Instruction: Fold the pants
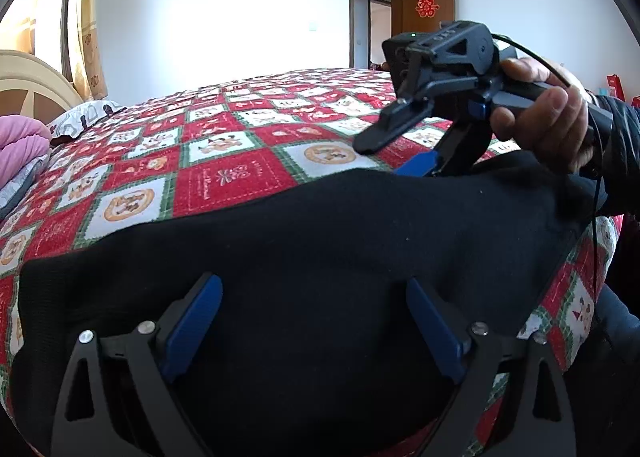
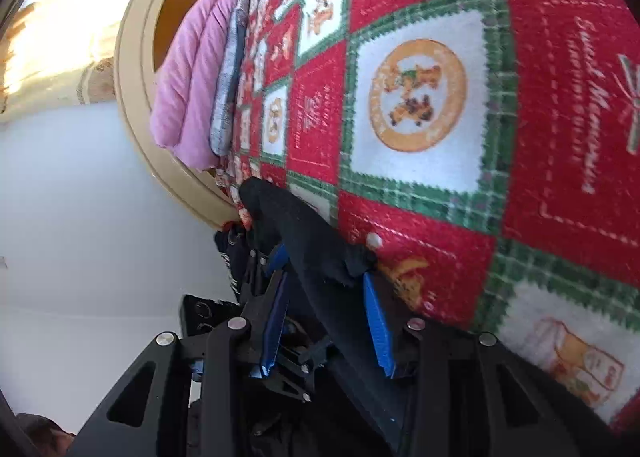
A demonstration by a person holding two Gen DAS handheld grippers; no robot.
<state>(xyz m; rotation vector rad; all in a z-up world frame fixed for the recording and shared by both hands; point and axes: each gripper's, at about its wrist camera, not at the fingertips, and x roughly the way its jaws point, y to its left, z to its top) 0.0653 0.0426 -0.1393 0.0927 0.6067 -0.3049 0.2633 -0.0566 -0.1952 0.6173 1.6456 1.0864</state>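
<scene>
- Black pants lie spread across the near edge of the bed, on a red, white and green patchwork quilt; the cloth runs from the bed's near left corner towards its near right side, with a low fold rising through the middle.
- In the right wrist view the pants show as a dark ridge of cloth with a frayed corner standing up off the quilt.
- Left gripper hovers over the pants near the bed's front edge, its blue pads spread wide; the cloth lies between and under them, and nothing is pinched.
- Right gripper is turned on its side by the bed's near right side, its blue pads parted with a band of the pants running between them; whether they press the cloth cannot be told.
- From the left wrist view the right gripper is seen tilted down at the far edge of the pants, one blue fingertip touching the cloth, carried by the right hand.
- Pink folded bedding and a patterned pillow sit at the head end of the bed, against a cream headboard.
- Behind the bed are a white wall, a curtain at the window, and a brown door standing ajar with a red paper cutting on it.
</scene>
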